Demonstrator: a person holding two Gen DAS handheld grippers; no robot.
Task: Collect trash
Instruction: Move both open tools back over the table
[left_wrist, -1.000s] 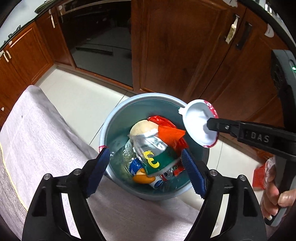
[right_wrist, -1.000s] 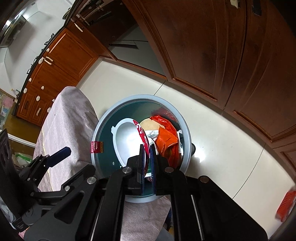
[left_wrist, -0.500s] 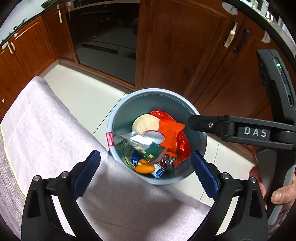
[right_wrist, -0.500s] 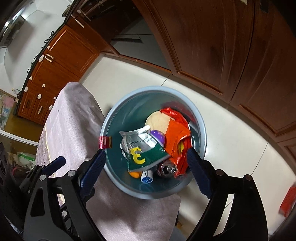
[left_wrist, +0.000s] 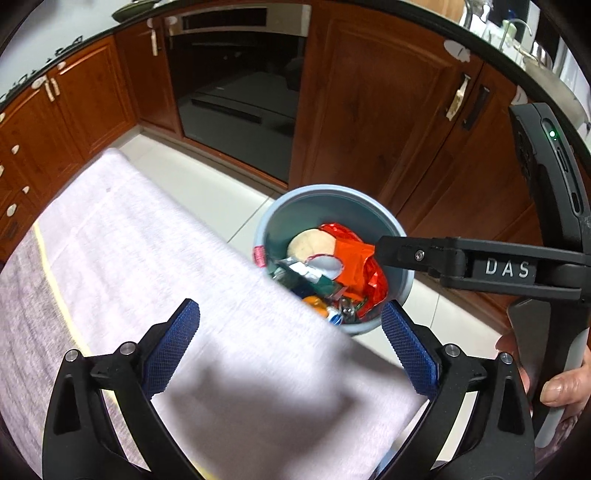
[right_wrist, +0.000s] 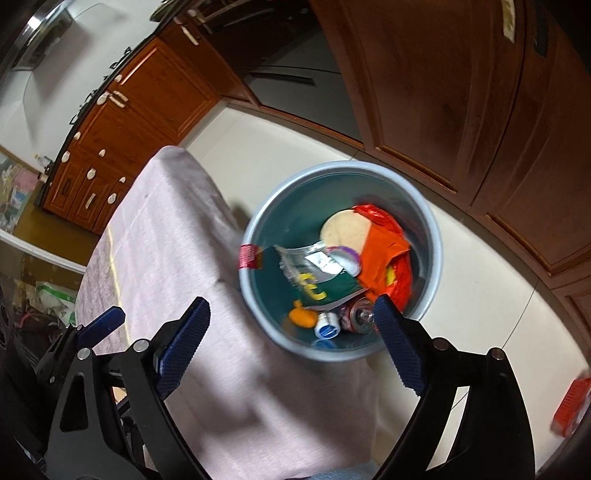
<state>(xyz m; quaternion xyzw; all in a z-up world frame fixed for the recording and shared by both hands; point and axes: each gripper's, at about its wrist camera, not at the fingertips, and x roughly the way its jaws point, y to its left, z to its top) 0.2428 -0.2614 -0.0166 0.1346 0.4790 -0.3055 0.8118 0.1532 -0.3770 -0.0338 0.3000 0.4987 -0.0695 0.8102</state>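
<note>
A grey-blue trash bin (left_wrist: 295, 201) stands on the floor by the table's edge; it also shows in the right wrist view (right_wrist: 432, 236). It holds several pieces of trash: an orange-red wrapper (left_wrist: 354, 258) (right_wrist: 384, 254), a green and silver bag (right_wrist: 317, 280), a white lid (left_wrist: 325, 264), a can (right_wrist: 360, 314). My left gripper (left_wrist: 291, 339) is open and empty above the table. My right gripper (right_wrist: 291, 332) is open and empty above the bin's near rim; its arm (left_wrist: 480, 266) crosses the left wrist view.
A table under a pale pink-grey cloth (left_wrist: 147, 258) (right_wrist: 166, 240) fills the near left. Wooden kitchen cabinets (left_wrist: 369, 110) and a dark oven (left_wrist: 236, 74) stand behind the bin. A red object (right_wrist: 570, 410) lies on the white floor at right.
My right gripper opened and the white lid dropped into the bin. Both grippers have pulled back and up from the bin, towards the table.
</note>
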